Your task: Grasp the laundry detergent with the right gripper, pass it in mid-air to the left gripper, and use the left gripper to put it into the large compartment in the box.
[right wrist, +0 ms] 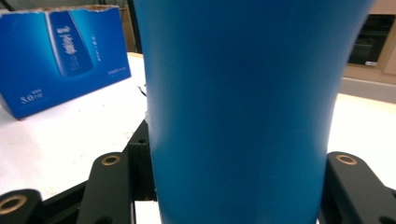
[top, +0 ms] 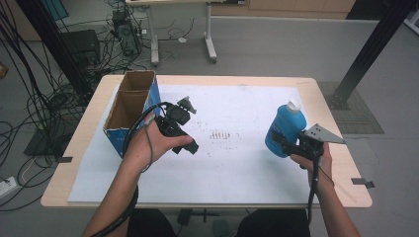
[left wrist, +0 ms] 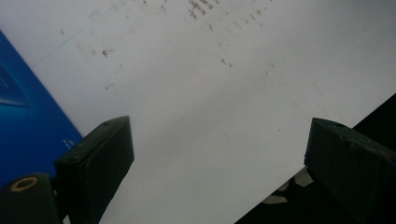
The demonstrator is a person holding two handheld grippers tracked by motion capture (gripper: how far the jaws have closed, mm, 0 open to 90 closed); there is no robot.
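Observation:
A blue bottle [top: 285, 127] with a white cap [top: 294, 104] stands upright at the right side of the table. My right gripper [top: 281, 143] is shut on its lower body. In the right gripper view the bottle [right wrist: 238, 93] sits between the two black jaws, with the pads [right wrist: 348, 186] pressed on its sides. My left gripper [top: 188, 126] is held over the white paper, just right of the blue cardboard box [top: 129, 111]. Its fingers [left wrist: 95, 163] stand wide apart and nothing lies between them; the left gripper [left wrist: 219, 163] is open.
The open-topped blue box [right wrist: 60, 56] stands at the table's left side, its wall [left wrist: 23, 121] close beside the left jaw. A white paper sheet [top: 237, 168] with brown smudges covers the wooden table [top: 326, 89]. Cables and table legs lie on the floor behind.

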